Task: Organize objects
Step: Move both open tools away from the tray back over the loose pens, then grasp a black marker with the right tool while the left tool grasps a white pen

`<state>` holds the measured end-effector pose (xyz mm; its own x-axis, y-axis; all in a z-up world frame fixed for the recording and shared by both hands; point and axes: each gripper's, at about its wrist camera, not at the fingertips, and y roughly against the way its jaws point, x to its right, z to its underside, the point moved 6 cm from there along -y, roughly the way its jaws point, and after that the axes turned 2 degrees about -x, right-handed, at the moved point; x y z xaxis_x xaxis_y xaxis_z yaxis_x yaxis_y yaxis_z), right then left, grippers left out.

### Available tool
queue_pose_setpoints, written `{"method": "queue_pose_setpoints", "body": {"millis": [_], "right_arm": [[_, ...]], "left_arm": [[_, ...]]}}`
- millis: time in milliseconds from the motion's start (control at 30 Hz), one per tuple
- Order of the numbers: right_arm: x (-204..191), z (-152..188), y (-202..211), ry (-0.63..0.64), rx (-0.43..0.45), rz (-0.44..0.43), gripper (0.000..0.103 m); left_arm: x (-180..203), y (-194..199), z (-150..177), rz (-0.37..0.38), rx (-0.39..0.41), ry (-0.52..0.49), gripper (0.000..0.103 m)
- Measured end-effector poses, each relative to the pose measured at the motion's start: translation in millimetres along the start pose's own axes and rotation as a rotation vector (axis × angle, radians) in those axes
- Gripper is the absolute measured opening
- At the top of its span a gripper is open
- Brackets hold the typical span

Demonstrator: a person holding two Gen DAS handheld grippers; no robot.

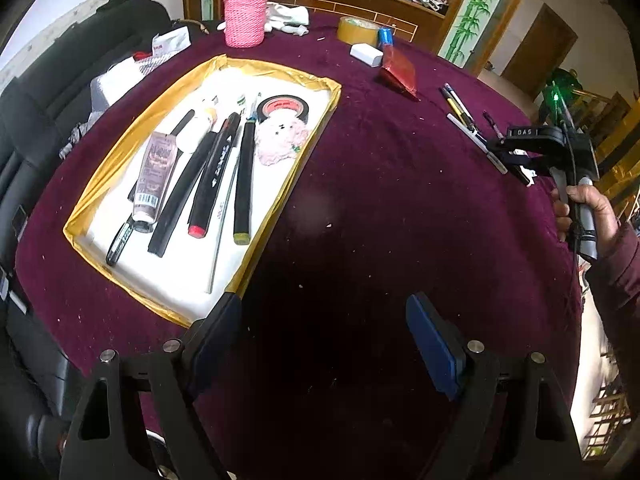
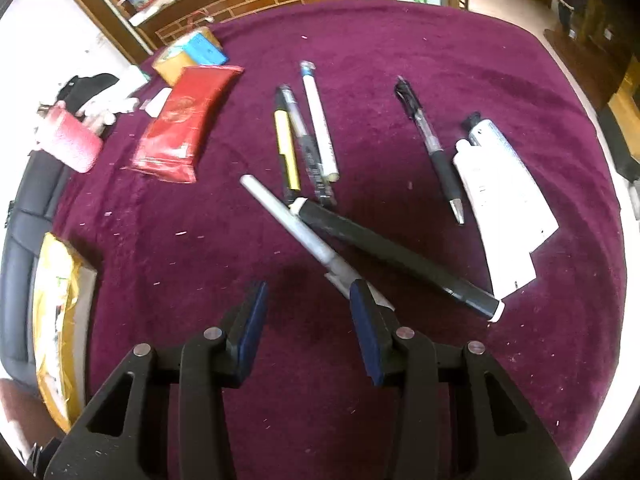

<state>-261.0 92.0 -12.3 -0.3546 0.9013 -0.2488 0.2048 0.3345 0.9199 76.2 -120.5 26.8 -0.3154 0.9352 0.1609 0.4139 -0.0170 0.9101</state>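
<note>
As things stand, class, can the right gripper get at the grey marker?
Probably yes. The right gripper is open and empty just above the grey marker, whose near end lies by one finger; only the black marker lies close alongside.

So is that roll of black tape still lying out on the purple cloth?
No, the black tape roll sits inside the gold-edged tray, beside a pink fluffy toy.

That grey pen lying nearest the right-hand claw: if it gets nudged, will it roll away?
Probably a little. The grey pen looks round, slim and stiff, so a sideways push could roll it, though the plush purple tablecloth should slow it. One end lies against the black marker, which may block rolling that way.
</note>
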Motion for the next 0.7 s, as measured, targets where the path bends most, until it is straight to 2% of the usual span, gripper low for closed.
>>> {"method": "queue_pose_setpoints", "body": {"millis": [100,200,300,367,400,467,533,567,700], "right_arm": [[2.2,-4.7,-4.6,0.008,0.009,0.024,0.042],[-7.9,-7.0,-5.7,0.029,-0.001,-0.016,0.042],[-32.2,10.8,-15.5,0.064,-0.108,-0.168,0.039],[-53.1,32.3,-19.6,0.135,-0.209,-0.267,0.040],[-58.5,38.0,-12.5,0.163,-0.217,-0.299,0.040],[-48.7,26.8,8.5,0.160,-0.118,-0.252,0.040],[-20.5,2.3,26.4,0.130,0.012,-0.070,0.040],[-7.5,-8.0,28.9,0.107,0.037,-0.014,0.040],[28.1,-32.0,10.8,-0.016,-0.001,-0.021,0.040]], "left_arm": [[-5.3,-1.2,1.5,0.000,-0.009,0.014,0.080],[-6.4,-3.3,1.9,0.002,-0.017,0.016,0.080],[-3.1,-5.1,1.0,0.017,-0.022,0.003,0.080],[-0.9,-5.3,-0.7,0.028,-0.021,-0.006,0.080],[-0.4,-4.8,-1.1,0.033,-0.017,-0.008,0.080],[-0.8,-4.0,-1.3,0.041,-0.009,-0.014,0.080],[-2.3,-6.4,-0.3,0.046,-0.018,-0.009,0.080],[-3.5,-7.9,0.4,0.053,-0.025,-0.001,0.080],[-6.7,-11.0,4.7,0.049,-0.042,0.006,0.080]]}}
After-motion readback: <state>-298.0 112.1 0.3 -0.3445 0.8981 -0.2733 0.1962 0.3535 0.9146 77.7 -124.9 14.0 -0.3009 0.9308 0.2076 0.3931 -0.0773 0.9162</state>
